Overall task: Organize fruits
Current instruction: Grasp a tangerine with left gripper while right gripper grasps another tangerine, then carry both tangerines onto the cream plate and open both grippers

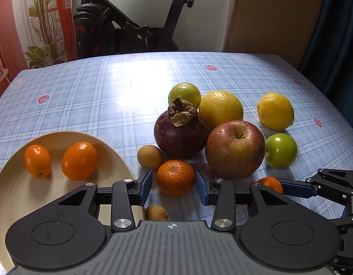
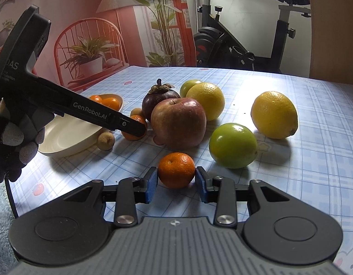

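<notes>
1. Your right gripper [image 2: 176, 181] has its blue pads pressed on both sides of a small orange mandarin [image 2: 176, 170] resting on the blue checked tablecloth [image 2: 313, 160]. It is gripped low and near the fingertips, so the round peel could squirt forward.
2. Your left gripper [image 1: 173, 186] stands narrowly open around a second small mandarin [image 1: 175, 178]; its pads show slight gaps on both sides. Closing off-centre could knock it into the small brown longan [image 1: 150, 156] or the red-green apple [image 1: 235, 149].
3. The cream plate [image 1: 14, 197], holding two orange kumquats [image 1: 79, 161], sits just left; the two tools work close together and could collide.
4. Readable writing: "GenRobot.AI" on the left tool's arm [image 2: 91, 112].
</notes>
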{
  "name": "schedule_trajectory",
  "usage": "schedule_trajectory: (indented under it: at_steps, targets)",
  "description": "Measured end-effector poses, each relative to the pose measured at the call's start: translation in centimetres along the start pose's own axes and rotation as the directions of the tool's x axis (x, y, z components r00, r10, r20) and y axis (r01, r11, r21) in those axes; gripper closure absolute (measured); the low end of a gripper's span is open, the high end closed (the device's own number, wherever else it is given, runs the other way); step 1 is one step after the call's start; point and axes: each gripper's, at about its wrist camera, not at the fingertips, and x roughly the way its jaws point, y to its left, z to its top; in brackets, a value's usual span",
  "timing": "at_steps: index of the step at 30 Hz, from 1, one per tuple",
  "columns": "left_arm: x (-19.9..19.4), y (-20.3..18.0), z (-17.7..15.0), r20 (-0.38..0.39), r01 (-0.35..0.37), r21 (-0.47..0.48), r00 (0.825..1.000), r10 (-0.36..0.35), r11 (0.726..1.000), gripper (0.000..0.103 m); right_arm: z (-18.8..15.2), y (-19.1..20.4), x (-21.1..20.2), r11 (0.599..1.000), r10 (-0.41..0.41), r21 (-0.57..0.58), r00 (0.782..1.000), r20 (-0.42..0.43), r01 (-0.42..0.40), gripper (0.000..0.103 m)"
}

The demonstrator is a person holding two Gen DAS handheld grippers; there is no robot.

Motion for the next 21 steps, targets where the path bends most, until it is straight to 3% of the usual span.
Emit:
schedule_trajectory:
  at_steps: [11, 21]
  targets:
    - [-1.0, -0.4, -0.4, 0.013, -0.007, -0.001, 1.0, 0.007, 1.0, 0.064, 0.0, -0.1, -0.1, 1.0, 0.002, 0.003, 1.0, 0.001, -0.002, 0.065]
    - [-5.6, 1.5, -1.2, 0.057, 0.007, -0.038, 0.998, -0.005, 0.999, 0.064, 0.4, 0.5, -0.3, 1.0, 0.006, 0.0, 1.0, -0.01, -0.006, 0.065]
